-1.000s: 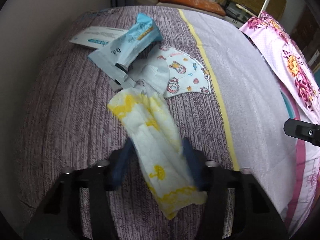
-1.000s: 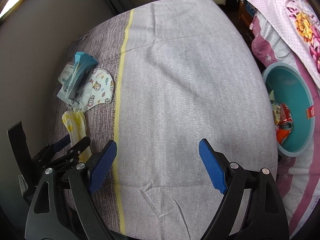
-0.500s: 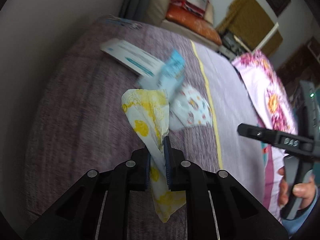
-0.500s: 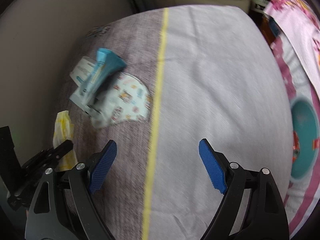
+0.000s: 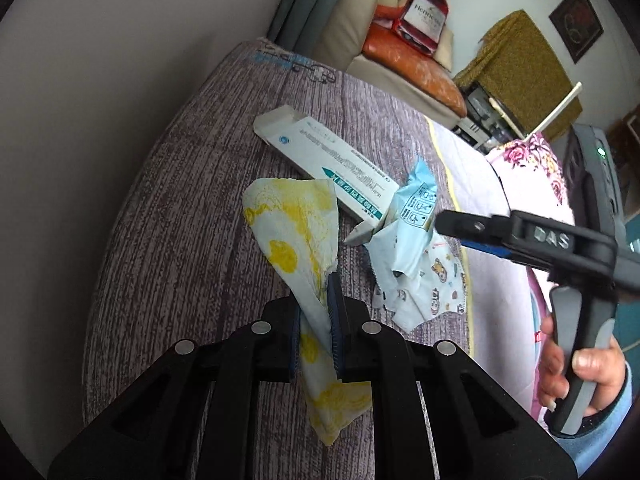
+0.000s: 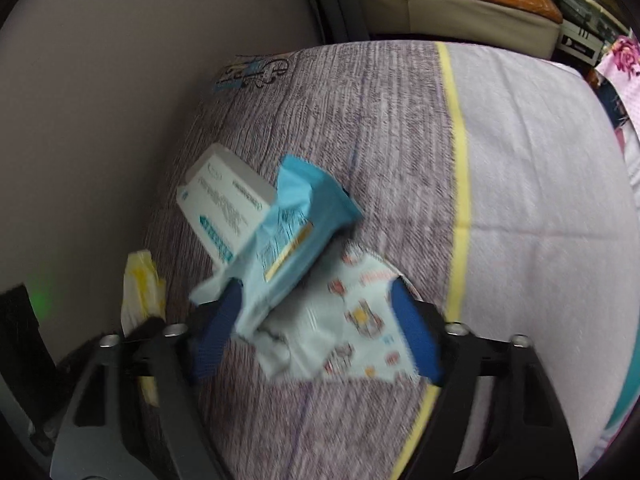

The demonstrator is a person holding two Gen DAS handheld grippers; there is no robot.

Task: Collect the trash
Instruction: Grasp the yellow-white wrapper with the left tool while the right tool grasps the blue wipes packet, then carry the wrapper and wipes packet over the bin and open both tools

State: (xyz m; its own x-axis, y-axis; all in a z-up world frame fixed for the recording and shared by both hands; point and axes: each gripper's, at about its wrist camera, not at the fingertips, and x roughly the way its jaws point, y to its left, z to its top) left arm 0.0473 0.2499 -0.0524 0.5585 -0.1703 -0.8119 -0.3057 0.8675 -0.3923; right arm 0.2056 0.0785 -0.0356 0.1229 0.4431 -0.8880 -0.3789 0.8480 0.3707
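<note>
Nearest in the left wrist view: your left gripper is now clamping the yellow-printed tissue between its pads. A second ago the pads were standing apart on either side of it as it lay flat on the bed; now the tissue is hanging lifted, upper end fanning above the pads, lower end drooping below. One piece of trash is secured.

Right wrist view, blurred by motion: your right gripper is closing in on the pile it was well short of a second ago. Its jaws are standing wide apart, straddling the blue wrapper and the cartoon-printed face mask. Nothing is gripped yet.

Just beyond, the white carton is lying partly under the wrapper, touching it.

Judgement: pickup is under way on both sides. No bin is identifiable in either current view, so drop-off is pending.
</note>
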